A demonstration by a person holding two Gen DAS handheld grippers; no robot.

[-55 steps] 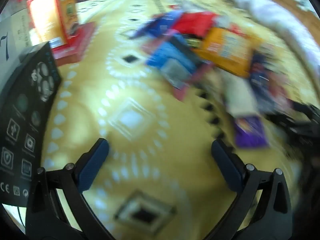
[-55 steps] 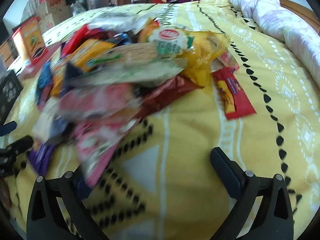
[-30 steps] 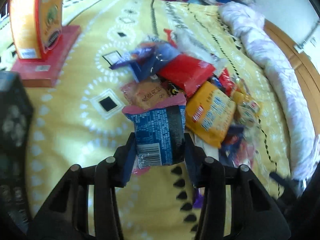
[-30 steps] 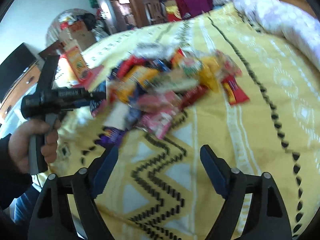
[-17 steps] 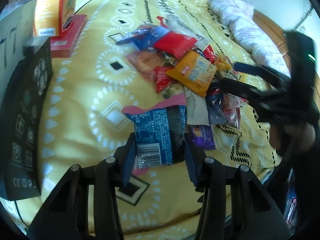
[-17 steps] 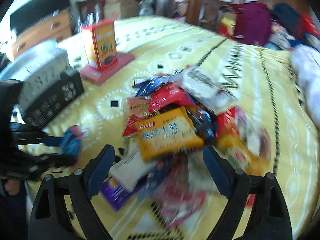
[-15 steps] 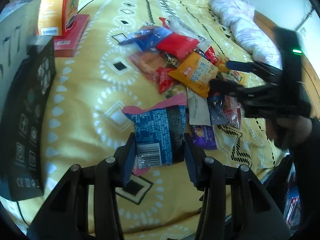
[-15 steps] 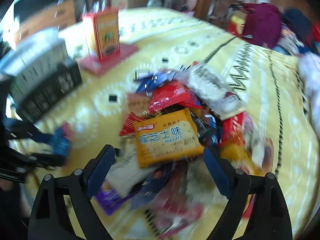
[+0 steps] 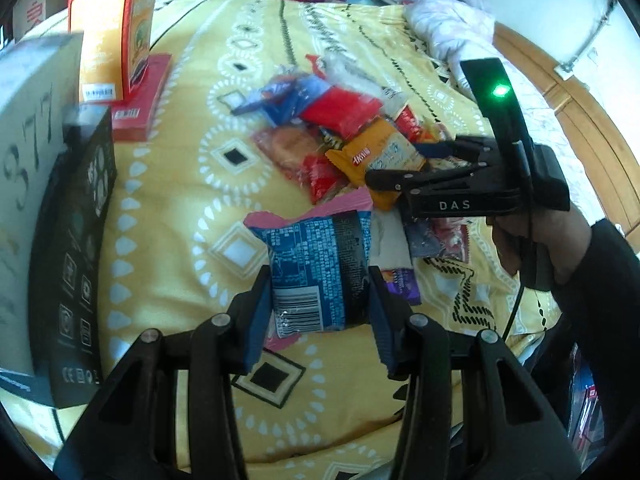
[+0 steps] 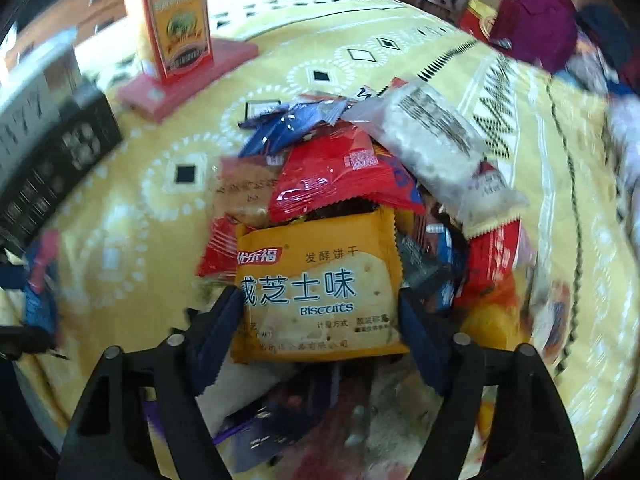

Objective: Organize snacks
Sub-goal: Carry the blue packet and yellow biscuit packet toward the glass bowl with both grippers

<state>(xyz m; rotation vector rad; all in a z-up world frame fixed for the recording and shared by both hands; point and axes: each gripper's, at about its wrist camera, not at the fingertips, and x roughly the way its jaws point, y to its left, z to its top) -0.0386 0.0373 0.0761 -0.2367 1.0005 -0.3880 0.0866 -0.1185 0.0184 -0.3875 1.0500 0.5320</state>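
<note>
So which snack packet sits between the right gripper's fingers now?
The orange biscuit packet atop the pile, alone framed by the right gripper, whose jaws have just been closing; the red packet lies beyond it.

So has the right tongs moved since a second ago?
Yes. The right tongs swung from bare yellow bedspread onto the snack pile, closing around the orange biscuit packet.

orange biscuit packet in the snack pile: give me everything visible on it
The orange biscuit packet is a flat, glossy plastic pillow pack with crimped zigzag ends, printed with a cracker picture, white and blue Chinese characters and the word "Biscuits". It looks sealed and full. It lies face up on top of the snack pile, its upper edge tucked under a red packet. The right gripper straddles its lower half, jaws just closing in; contact with the pads is unclear.
</note>
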